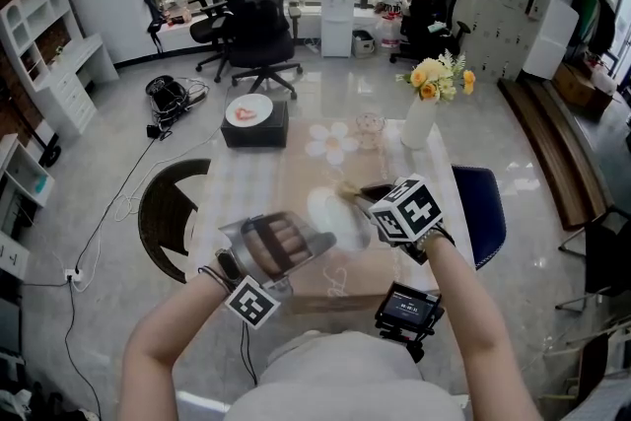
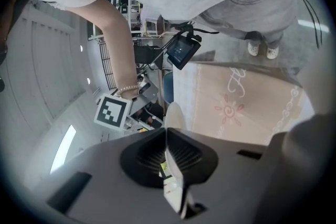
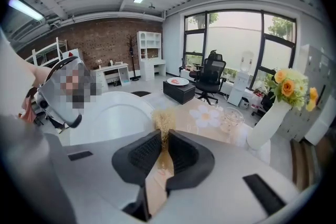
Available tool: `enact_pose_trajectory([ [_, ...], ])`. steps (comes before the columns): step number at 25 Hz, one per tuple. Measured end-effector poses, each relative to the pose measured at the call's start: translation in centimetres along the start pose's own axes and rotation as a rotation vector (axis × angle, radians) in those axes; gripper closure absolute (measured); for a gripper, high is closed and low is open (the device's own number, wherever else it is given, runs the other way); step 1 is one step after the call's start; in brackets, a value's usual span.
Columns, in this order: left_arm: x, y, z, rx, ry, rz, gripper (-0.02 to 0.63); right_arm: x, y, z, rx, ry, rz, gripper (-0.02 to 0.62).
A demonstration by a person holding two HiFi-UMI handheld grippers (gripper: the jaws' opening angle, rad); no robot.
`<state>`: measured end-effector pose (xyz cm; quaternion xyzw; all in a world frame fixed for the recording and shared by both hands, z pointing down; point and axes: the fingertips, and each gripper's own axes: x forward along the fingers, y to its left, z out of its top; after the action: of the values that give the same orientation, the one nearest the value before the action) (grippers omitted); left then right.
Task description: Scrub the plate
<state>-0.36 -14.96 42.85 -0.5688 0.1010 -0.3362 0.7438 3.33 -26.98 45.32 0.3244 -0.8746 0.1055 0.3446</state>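
White plate (image 3: 110,118) upright on edge, facing brush (image 3: 164,123).

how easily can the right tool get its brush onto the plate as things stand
Probably easily. The right tool is shut on the brush, whose bristles sit close to the plate with nothing between them. The left tool is shut on the plate's rim.

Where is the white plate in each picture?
Head view: the plate is in the middle, above the tablecloth.
Left gripper view: low in the middle, edge-on, clamped by the left gripper.
Right gripper view: left of middle, behind the brush.
Shared landmark: the beige tablecloth.
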Motion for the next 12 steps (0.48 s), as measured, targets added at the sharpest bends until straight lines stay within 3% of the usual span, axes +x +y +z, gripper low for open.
enact_pose_trajectory([
  [7, -0.2, 0.1, -1.2, -0.059, 0.051, 0.015, 0.584, 0.0, -0.6, -1.6, 0.020, 0.024, -0.008, 0.548],
  [12, -0.1, -0.5, -2.0, -0.151, 0.086, 0.013, 0.584, -0.4, -0.9, -2.7, 0.017, 0.049, -0.013, 0.548],
])
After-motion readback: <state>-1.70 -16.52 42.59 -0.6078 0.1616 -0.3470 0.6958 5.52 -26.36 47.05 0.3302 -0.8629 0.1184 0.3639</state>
